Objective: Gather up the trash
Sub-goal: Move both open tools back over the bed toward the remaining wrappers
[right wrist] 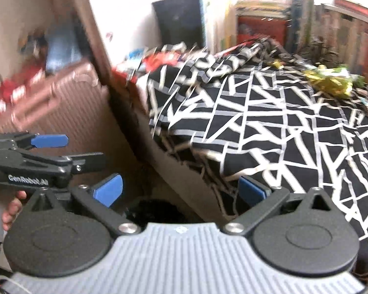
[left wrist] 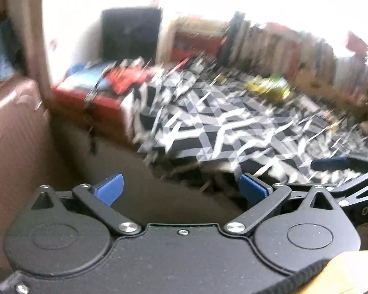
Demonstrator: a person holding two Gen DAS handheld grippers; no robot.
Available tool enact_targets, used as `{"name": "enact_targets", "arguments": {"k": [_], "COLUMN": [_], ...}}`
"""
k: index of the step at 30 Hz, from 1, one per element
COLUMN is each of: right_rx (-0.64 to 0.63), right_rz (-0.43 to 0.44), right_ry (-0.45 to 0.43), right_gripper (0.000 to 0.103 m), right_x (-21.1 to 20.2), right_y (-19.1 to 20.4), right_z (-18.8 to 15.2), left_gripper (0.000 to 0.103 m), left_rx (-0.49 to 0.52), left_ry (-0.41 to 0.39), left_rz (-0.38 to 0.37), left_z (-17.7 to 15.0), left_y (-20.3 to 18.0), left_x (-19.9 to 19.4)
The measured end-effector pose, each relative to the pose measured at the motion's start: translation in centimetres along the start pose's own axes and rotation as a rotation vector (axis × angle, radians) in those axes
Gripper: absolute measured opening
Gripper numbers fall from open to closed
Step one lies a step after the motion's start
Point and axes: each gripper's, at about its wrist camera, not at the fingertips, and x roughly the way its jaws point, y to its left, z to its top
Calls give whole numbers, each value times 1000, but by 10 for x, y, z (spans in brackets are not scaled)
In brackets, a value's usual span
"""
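A crinkled yellow-green foil wrapper [right wrist: 330, 82] lies far across the bed's black-and-white geometric cotton cover [right wrist: 269, 127], both blue-padded grippers [left wrist: 181, 188] [right wrist: 181, 188] spread empty; only the right view shows a dark bin [right wrist: 157, 210].

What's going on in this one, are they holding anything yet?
No. A person holds tongs in each hand beside a bed, and both are open and empty. The left tongs and right tongs point toward the black-and-white patterned bedspread. A crumpled yellow-green wrapper lies on the far side of the bed, untouched. A dark opening, perhaps a bin, sits just below the right tongs. The left view is heavily blurred.
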Motion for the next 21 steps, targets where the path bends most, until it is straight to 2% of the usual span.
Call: {"name": "enact_targets", "arguments": {"k": [3, 7, 10, 13, 16, 21], "right_rx": [48, 104, 146, 174, 190, 202], "right_rz": [-19, -62, -59, -64, -86, -168], "right_ry": [-39, -78, -159, -212, -279, -366], "right_gripper": [103, 103, 103, 103, 103, 103], "right_x": [-25, -57, -94, -128, -163, -199], "right_y": [-19, -45, -65, -88, -114, -169], "right_z": [17, 45, 72, 102, 131, 173], "left_gripper": [101, 101, 101, 101, 101, 101], "left_rx": [76, 171, 222, 278, 320, 367], "left_ry": [-45, -66, -70, -128, -192, -282], "left_rz": [-55, -99, -173, -223, -254, -252], "left_z": [35, 79, 117, 154, 192, 250], "left_y": [-18, -46, -68, -93, -120, -169], "left_x": [-11, -21, -32, -47, -53, -38]}}
